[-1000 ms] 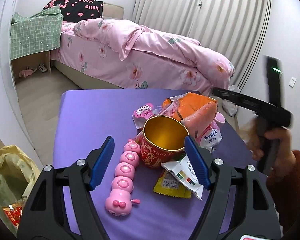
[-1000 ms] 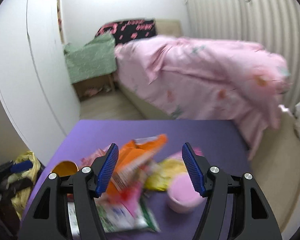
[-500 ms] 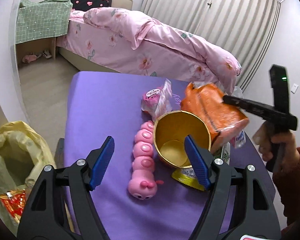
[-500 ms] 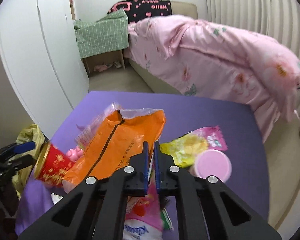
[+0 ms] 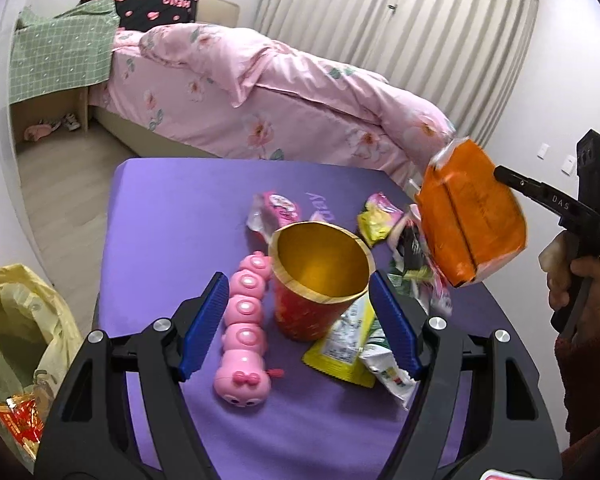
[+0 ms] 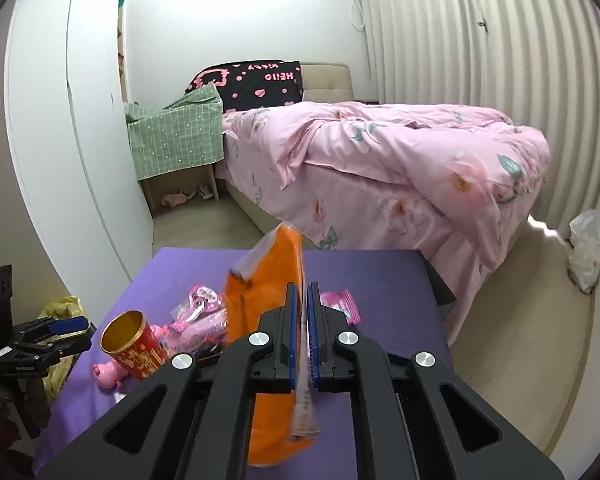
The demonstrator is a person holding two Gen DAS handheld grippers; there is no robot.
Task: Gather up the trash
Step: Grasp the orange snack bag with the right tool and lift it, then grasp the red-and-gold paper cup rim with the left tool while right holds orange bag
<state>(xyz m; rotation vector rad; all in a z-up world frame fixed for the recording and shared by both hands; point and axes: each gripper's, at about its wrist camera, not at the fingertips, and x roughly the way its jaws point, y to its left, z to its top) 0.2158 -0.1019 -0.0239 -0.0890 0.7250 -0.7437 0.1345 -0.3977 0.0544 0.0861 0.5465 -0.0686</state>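
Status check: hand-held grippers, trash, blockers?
Right hand-held gripper shut on orange bag, lifted off table. Left hand-held gripper open, straddling red cup. Pink caterpillar toy beside cup, between the fingers.

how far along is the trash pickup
Early. A red wrapper already lies in the yellow bag beside the table. In hand: the right gripper is shut on the orange snack bag, held above the purple table. The left gripper is open, facing the red paper cup. Left: the cup and several wrappers, such as the yellow packet. The pink caterpillar toy looks like no trash.
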